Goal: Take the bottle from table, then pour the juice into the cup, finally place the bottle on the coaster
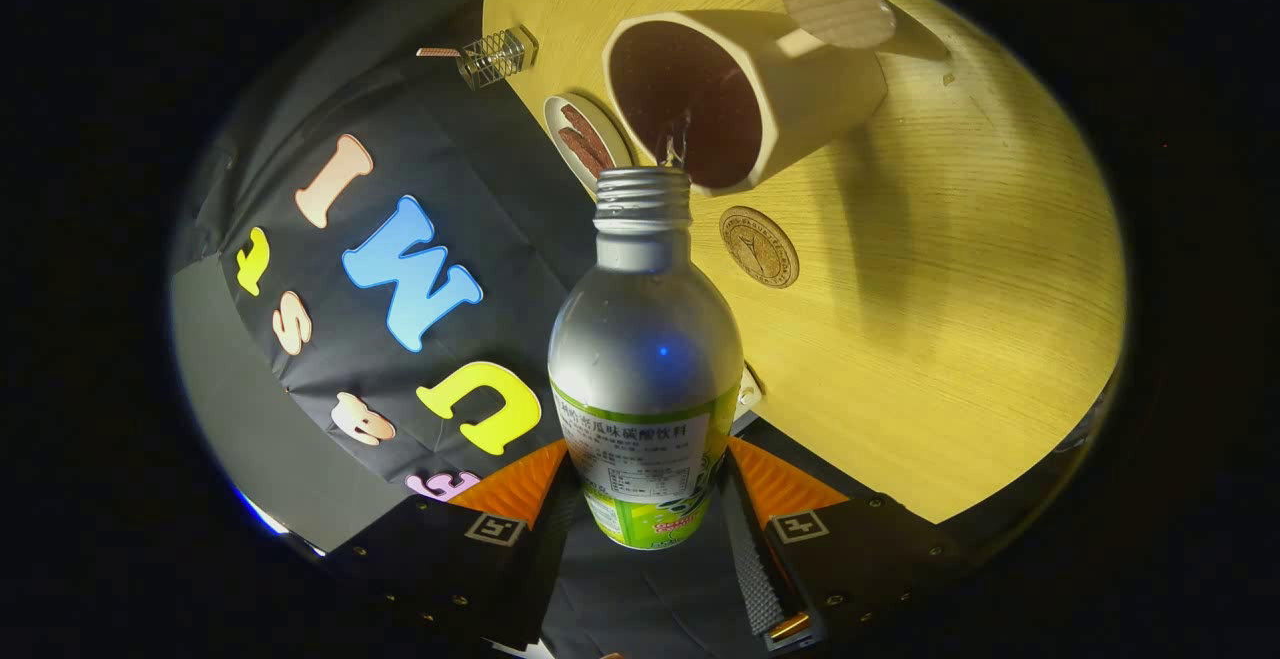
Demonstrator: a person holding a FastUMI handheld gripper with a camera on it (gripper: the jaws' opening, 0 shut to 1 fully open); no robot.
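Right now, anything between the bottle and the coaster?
Nothing visible. The gripper is shut on the bottle, tipped with its mouth at the cup. The coaster lies bare on the table, just beside the cup and bottle neck.

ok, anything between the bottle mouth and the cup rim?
Gripper view: only a thin splash of juice between the bottle mouth and cup; gripper clamps the bottle.
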